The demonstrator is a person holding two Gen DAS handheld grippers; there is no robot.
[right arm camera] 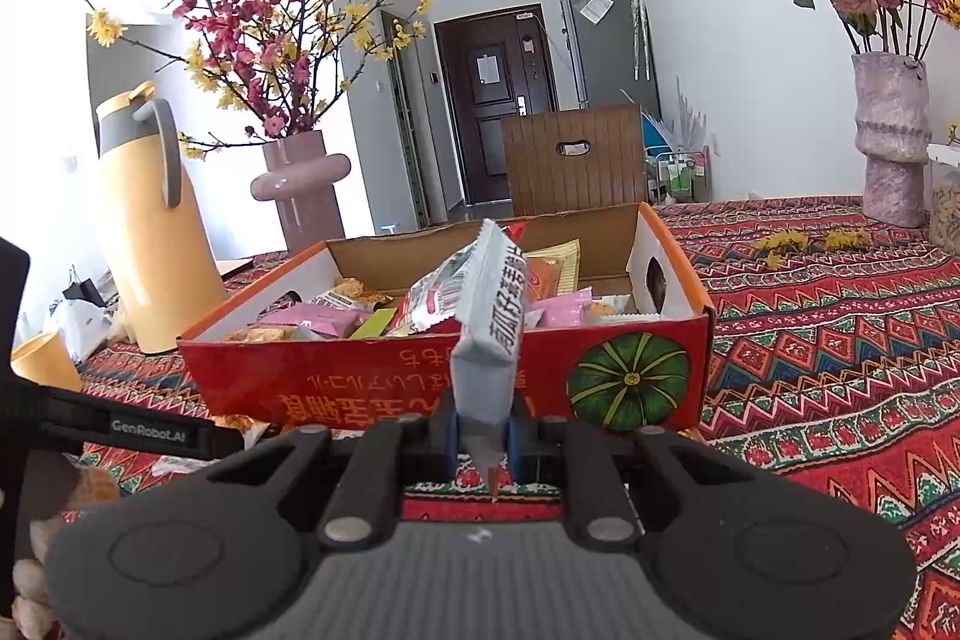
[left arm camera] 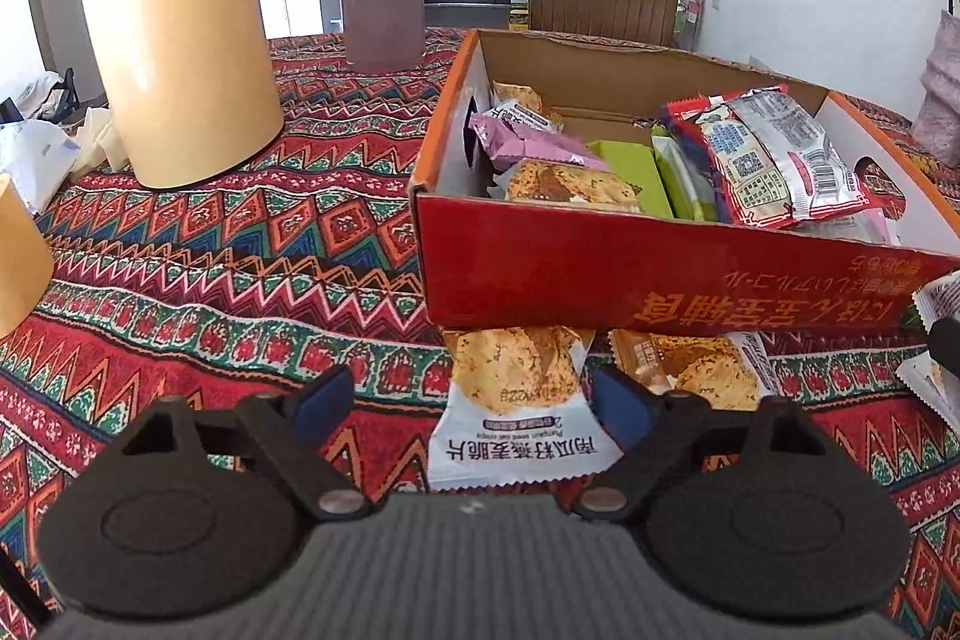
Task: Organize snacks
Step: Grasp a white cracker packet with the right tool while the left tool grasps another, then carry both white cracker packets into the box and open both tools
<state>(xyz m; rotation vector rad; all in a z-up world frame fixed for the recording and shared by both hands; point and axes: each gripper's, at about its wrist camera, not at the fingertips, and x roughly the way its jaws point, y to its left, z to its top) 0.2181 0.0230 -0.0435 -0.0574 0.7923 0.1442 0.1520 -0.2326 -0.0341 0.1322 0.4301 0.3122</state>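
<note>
Left gripper [left arm camera: 474,400] open astride the pumpkin-seed crisp packet [left arm camera: 516,400] lying on the tablecloth [left arm camera: 210,244] before the red snack box [left arm camera: 630,280]; right gripper [right arm camera: 480,439] clenched on a grey packet [right arm camera: 486,340], upright. Risk: pads skidding off slick wrapper, packet sliding under the box.

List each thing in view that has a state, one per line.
left gripper: open, astride a snack packet, pads not pressing
oat crisp packet: flat on the tablecloth, before the box
right gripper: shut on grey packet
grey packet: held upright, off the table
red box: open-topped, partly filled with snacks
yellow flask: upright
</note>
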